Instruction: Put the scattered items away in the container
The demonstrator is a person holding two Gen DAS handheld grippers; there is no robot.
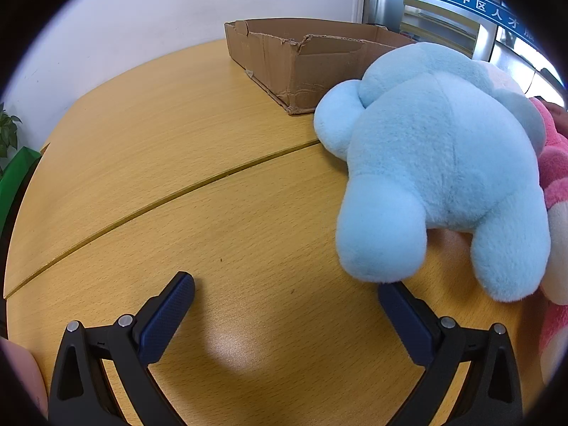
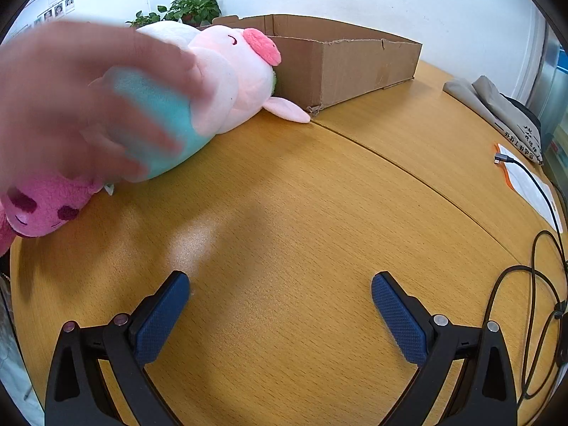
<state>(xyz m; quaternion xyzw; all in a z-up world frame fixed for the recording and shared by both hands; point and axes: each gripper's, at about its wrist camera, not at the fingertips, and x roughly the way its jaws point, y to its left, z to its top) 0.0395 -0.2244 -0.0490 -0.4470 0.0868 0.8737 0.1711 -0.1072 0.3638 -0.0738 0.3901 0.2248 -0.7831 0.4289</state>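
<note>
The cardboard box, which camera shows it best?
The right wrist view: the cardboard box shows nearly whole there, with a pink pig plush covering its left end. The left wrist view shows one torn corner, the rest behind the blue plush.

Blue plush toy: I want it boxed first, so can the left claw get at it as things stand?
Probably yes. The left claw is open, and the blue plush toy lies just ahead with one foot by the claw's right finger; only bare table lies between.

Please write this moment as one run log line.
left tongs: open, empty | right tongs: open, empty | blue plush: on table | cardboard box: no toy visible
</note>
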